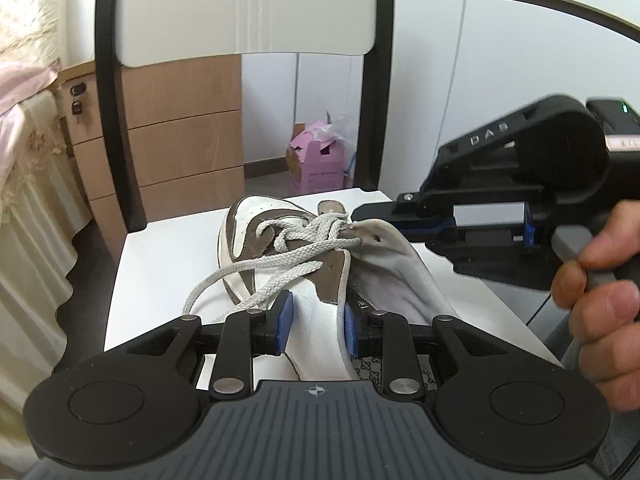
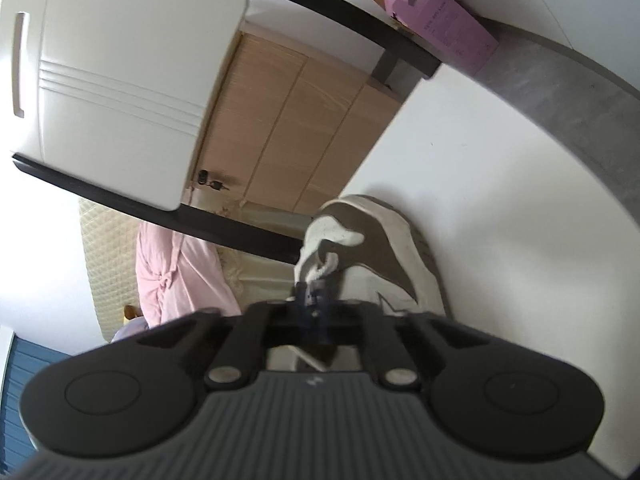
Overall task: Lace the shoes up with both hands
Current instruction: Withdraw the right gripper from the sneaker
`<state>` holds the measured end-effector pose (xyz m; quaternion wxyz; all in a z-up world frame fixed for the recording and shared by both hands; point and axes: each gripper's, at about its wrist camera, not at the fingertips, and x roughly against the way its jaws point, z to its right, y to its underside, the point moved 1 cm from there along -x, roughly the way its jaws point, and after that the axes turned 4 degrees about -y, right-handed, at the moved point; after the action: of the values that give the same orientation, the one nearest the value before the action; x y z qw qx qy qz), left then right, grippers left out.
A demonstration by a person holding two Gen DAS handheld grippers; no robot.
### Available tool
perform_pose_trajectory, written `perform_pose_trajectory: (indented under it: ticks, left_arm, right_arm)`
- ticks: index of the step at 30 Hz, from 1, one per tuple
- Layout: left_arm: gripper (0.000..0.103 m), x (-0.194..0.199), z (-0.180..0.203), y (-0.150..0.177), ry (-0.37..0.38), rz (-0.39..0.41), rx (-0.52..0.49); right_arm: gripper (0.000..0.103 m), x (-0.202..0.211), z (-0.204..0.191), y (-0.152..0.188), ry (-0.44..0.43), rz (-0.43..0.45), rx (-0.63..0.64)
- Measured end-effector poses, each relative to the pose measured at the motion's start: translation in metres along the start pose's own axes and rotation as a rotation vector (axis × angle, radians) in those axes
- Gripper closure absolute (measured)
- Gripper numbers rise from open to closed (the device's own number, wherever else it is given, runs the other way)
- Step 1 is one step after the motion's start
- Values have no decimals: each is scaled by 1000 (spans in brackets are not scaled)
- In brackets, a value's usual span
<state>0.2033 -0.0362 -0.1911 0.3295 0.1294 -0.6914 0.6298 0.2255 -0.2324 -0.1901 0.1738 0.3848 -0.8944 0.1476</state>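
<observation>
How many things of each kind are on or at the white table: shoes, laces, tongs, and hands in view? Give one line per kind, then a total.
Shoes: 1, the white and brown shoe
Laces: 1, the grey lace
Tongs: 2, left tongs and right tongs
Hands: 1, the hand on the right tongs
Total: 5

White and brown shoe (image 1: 288, 248) lying on a white seat, toe pointing away, pale laces (image 1: 280, 264) loosely crossed over the tongue, loose ends trailing left, tongue side pulled open.
</observation>
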Motion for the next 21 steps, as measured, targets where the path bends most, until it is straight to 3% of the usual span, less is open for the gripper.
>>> perform_pose_trajectory:
  ticks: [5, 12, 21]
  left_arm:
    - [74, -2, 9, 1, -29, -9, -38]
    - [74, -1, 5, 2, -15, -4, -32]
    - [73, 4, -5, 7, 15, 26, -20]
  right_arm:
    - [100, 8, -6, -6, 53, 88, 47]
    - [100, 30, 1, -36, 153, 241, 87]
    - [94, 65, 9, -52, 217, 346, 123]
